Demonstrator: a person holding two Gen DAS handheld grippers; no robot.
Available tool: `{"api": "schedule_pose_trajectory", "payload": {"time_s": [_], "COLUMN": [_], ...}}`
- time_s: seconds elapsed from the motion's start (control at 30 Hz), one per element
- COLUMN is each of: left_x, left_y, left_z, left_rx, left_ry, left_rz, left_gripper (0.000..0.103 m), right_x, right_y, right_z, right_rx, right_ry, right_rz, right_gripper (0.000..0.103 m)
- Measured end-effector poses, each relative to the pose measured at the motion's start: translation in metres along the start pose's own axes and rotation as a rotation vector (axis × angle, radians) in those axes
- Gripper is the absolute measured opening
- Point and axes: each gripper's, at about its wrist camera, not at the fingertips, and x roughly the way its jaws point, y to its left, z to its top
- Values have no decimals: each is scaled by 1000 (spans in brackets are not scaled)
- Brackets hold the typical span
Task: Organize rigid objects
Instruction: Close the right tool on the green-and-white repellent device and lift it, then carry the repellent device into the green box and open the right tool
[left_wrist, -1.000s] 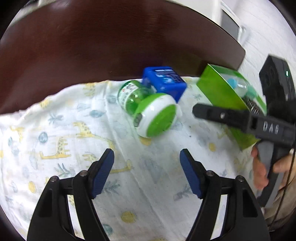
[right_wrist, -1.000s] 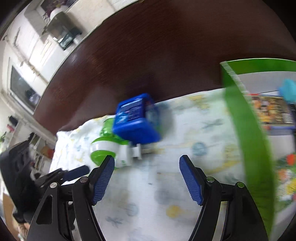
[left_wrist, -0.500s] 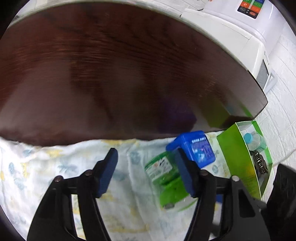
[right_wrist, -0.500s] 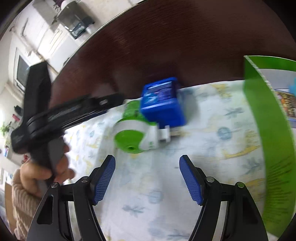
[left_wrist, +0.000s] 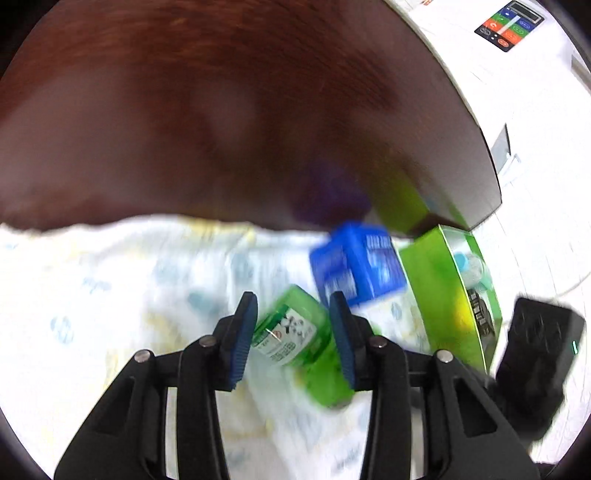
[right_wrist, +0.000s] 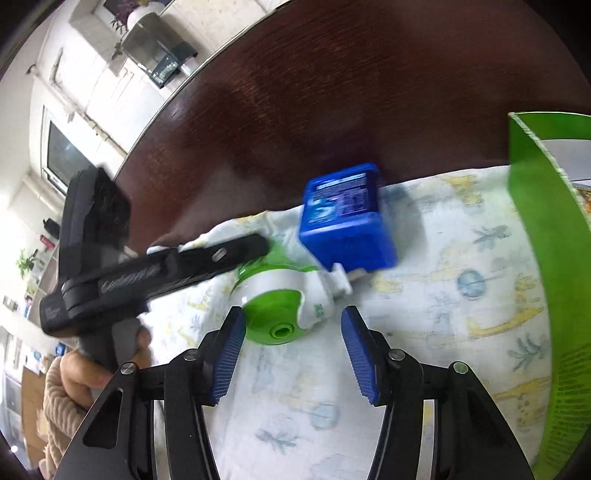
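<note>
A green bottle with a white and green cap lies on its side on a printed cloth. My left gripper straddles the bottle's body, its jaws closing, and the blue pads meet its sides; the picture is blurred. My right gripper faces the cap end. Its jaws are closing with the cap between the fingertips, and a gap shows at the right pad. A blue box stands just behind the bottle and touches it.
A tall green carton with items inside stands at the cloth's right edge. Dark wooden table stretches beyond the cloth. A hand in a beige sleeve holds the left gripper's handle. White cabinets and an appliance stand past the table.
The left gripper swung in over the green bottle and its jaws narrowed around it. The right gripper's jaws narrowed, and the bottle's cap now sits between its fingertips.
</note>
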Motion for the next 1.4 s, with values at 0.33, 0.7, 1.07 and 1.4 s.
{"api": "schedule_pose_trajectory", "payload": {"time_s": [0.33, 0.7, 1.07, 1.4], "left_x": [-38, 0, -17, -49], "left_y": [0, -16, -22, -74], "left_z": [-48, -41, -52, -60], "left_rx": [54, 208, 215, 320], "left_ry": [-69, -44, -47, -96], "left_rz": [53, 117, 110, 129], "left_gripper": [39, 34, 32, 32], "right_x": [-15, 21, 7, -52], "right_y": [-1, 18, 26, 30], "right_z": [4, 4, 2, -5], "right_rx": [83, 205, 85, 28], "right_ry": [13, 89, 83, -25], "right_rz": [24, -40, -68, -36], "right_gripper": [56, 60, 57, 57]}}
